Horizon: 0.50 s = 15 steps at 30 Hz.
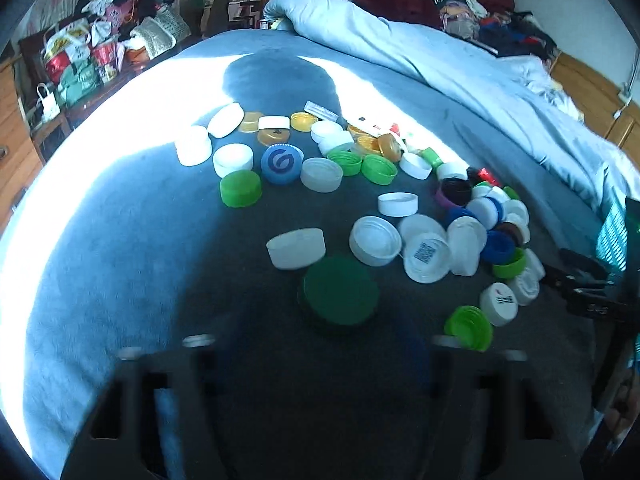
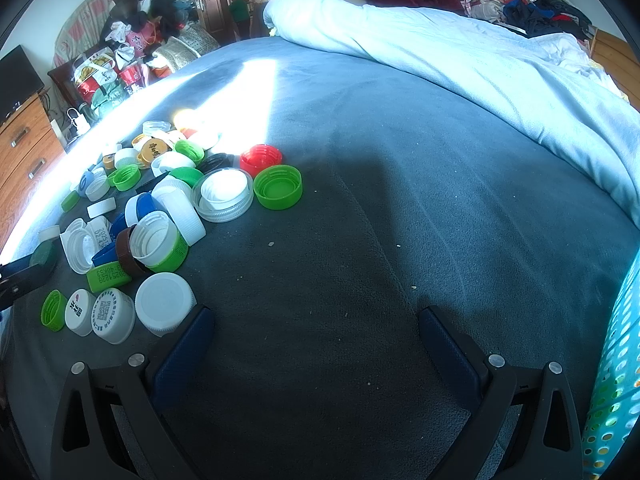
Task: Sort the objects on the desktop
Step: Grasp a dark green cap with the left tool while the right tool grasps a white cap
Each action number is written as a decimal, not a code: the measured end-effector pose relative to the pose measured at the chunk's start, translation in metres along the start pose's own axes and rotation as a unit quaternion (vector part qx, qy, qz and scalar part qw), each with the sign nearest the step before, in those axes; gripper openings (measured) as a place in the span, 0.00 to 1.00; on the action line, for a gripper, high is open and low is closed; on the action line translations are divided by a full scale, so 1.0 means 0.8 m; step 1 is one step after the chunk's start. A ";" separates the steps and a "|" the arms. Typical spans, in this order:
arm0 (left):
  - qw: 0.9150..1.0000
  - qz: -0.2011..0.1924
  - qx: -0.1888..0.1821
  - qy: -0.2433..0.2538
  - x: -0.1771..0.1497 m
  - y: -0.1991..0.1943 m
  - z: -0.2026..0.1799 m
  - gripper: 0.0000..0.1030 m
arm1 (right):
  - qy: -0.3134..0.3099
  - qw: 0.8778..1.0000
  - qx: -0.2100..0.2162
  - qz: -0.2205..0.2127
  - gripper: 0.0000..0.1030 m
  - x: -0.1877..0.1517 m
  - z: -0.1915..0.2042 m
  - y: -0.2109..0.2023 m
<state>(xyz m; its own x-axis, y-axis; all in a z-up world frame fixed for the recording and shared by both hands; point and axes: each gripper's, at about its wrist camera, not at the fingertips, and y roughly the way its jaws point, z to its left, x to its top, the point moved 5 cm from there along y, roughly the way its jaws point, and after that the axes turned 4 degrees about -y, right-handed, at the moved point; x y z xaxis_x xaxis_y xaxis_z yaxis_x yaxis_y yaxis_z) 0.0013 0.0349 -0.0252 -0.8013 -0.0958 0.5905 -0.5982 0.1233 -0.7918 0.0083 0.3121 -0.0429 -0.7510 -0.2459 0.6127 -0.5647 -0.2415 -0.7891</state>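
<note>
Grey blanket (image 2: 360, 200), cap heap (image 1: 398, 204) — left tongs (image 1: 334, 330) hold dark green cap (image 1: 340, 290), right tongs (image 2: 316, 316) wide.

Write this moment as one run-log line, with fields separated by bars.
left gripper: shut on dark green cap | right gripper: open, empty, over blanket | cap pile: unsorted on blanket

Smooth, slightly glossy plastic bottle caps (image 2: 224, 196) lie on a matt, napped blue cloth bed cover (image 2: 400, 200). A soft crumpled quilt (image 2: 460, 68), a perforated plastic basket (image 2: 616, 380) and a polished wooden dresser (image 2: 24, 152) surround it.
</note>
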 end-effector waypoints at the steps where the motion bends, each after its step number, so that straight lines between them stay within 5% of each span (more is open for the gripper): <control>1: 1.000 -0.001 -0.013 -0.006 0.001 -0.004 0.002 0.33 | 0.000 1.000 0.000 0.000 1.00 0.000 0.000 0.000; 7: 0.996 -0.064 -0.064 -0.020 0.003 -0.095 0.014 0.33 | 0.000 1.000 0.000 0.000 1.00 0.000 0.000 0.001; 15: 0.994 -0.082 -0.052 -0.042 -0.019 -0.177 0.051 0.33 | 0.000 1.000 0.001 0.000 1.00 0.001 0.000 0.002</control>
<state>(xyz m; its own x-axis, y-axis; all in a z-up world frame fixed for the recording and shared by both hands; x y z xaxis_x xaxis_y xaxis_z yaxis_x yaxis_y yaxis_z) 0.0984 -0.0214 0.0717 -0.6930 -0.2043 0.6914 -0.7209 0.1997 -0.6636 0.0068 0.3115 -0.0440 -0.7510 -0.2467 0.6125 -0.5640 -0.2427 -0.7893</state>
